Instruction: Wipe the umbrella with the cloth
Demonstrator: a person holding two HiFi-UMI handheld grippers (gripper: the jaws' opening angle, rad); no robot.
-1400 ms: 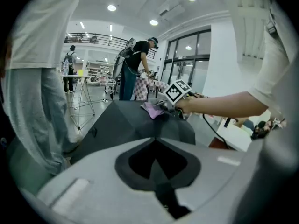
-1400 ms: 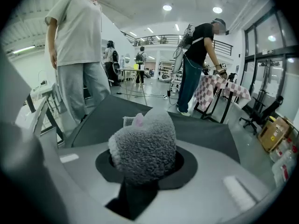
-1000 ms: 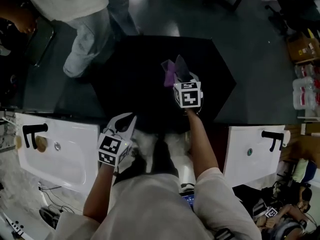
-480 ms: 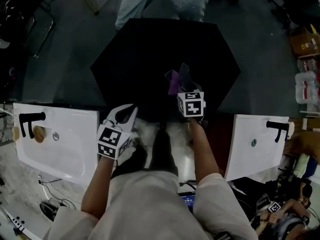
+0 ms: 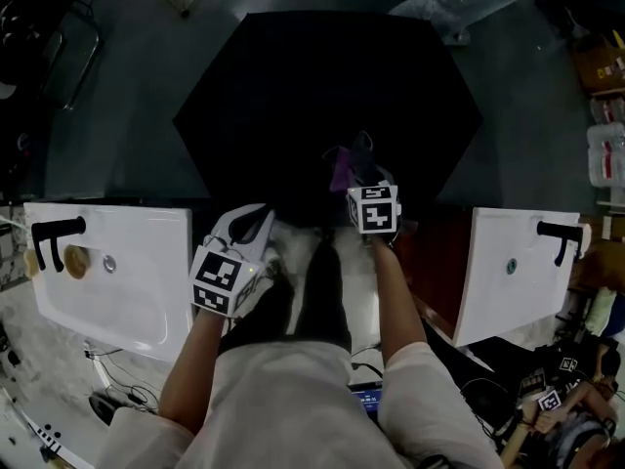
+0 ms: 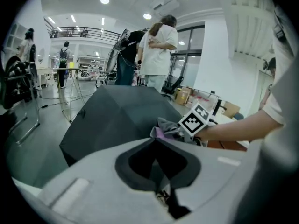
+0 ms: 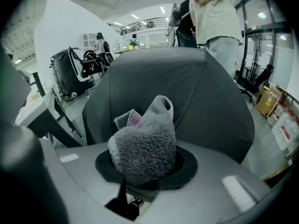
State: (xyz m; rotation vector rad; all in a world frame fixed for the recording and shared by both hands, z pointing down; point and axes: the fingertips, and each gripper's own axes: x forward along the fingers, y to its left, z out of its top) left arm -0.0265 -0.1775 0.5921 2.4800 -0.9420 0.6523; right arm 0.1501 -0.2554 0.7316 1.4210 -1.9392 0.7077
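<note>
Right gripper clamped on a grey cloth, held over the near edge of the open black umbrella spreading ahead. Left gripper closed, empty, just short of that edge, near the right.

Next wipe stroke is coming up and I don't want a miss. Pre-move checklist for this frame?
1. Cloth clamped in right gripper: ok, it fills the jaws.
2. Umbrella open, canopy spread: ok.
3. Cloth touching the canopy: cannot tell; the head view shows it over the near edge only.
4. Umbrella steadied: not ok; left gripper has its jaws together on nothing, short of the canopy.
5. Far side free: cannot tell; a bystander stands beyond the umbrella.
</note>
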